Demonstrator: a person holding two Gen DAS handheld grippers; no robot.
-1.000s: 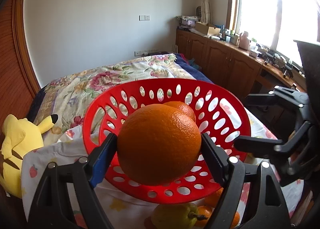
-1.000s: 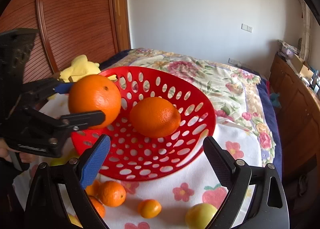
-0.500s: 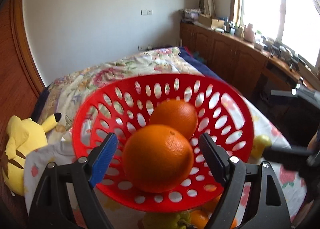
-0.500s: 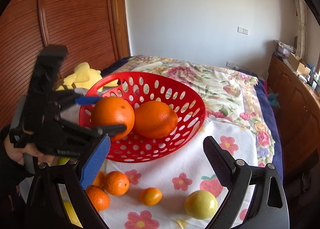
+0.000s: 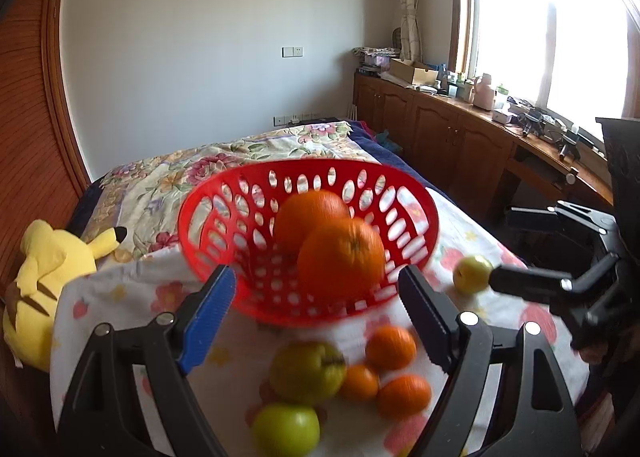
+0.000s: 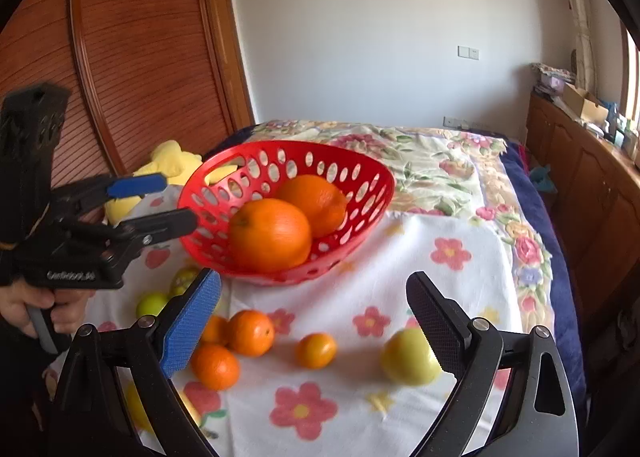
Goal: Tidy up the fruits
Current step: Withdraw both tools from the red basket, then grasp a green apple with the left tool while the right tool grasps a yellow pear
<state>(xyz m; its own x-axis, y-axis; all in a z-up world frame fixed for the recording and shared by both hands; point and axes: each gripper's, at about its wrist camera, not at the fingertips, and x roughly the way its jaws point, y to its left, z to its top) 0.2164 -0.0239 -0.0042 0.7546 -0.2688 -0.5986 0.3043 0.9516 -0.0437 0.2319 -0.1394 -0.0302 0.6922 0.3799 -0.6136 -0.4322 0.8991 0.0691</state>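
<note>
My left fingers (image 5: 218,299) gape empty short of the basket (image 5: 208,233), its two oranges (image 5: 340,259) sitting touching in the bottom where they can't roll, my right gripper (image 6: 314,319) wide above loose fruit (image 6: 250,332) on the cloth, ready to pick.

Smeared by motion in the left wrist view: perforated red plastic basket (image 5: 308,241), the two large oranges (image 5: 340,259) inside it and the loose fruit on the flowered white cloth (image 5: 460,233). Round green apple (image 5: 286,431) sits near the bottom edge, soft in outline. Yellow plush toy (image 6: 172,161) half hidden behind the basket rim in the right wrist view. Pale yellow-green fruit (image 6: 408,357) partly covered by the black right fingertip pad (image 6: 434,321). Small bottles and clutter on the wooden window counter (image 5: 532,125) too small to tell apart.
</note>
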